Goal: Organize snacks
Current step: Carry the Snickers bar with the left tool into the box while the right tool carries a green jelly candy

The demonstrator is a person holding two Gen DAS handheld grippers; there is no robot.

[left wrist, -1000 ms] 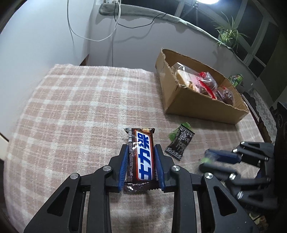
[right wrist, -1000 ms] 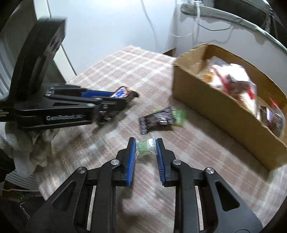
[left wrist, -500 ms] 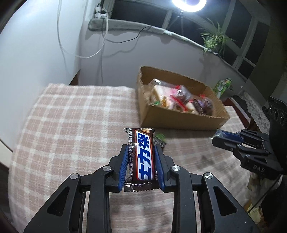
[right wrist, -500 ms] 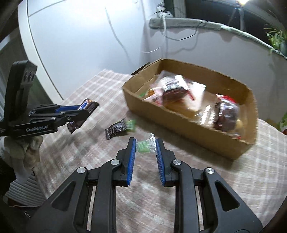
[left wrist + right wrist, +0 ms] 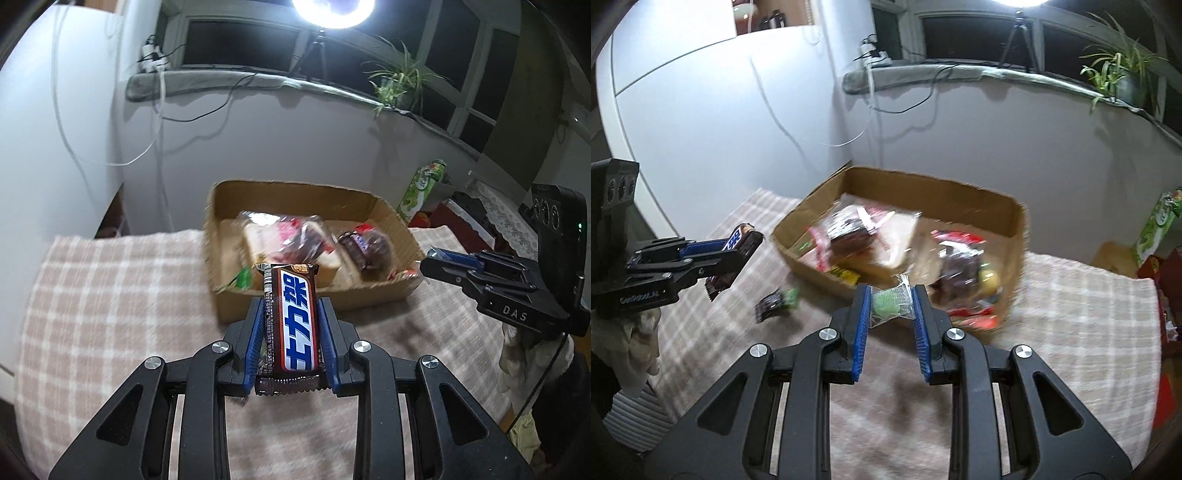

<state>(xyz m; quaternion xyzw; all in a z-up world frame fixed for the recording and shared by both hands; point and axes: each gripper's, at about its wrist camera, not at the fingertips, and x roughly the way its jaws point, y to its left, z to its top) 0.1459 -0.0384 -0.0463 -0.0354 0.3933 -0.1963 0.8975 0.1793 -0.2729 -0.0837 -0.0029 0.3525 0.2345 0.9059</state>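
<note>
Left tool clamped on the bar, right tool clamped on the green candy. Box at 12 o'clock of both. Clear the near wall before releasing. Dark candy left on counter, 10 o'clock.

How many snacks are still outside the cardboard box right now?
3: a chocolate bar clamped in the left gripper, a green candy in the right gripper, and a dark-and-green packet lying on the checked cloth. Others may be hidden.

Blurred cardboard box contents
</note>
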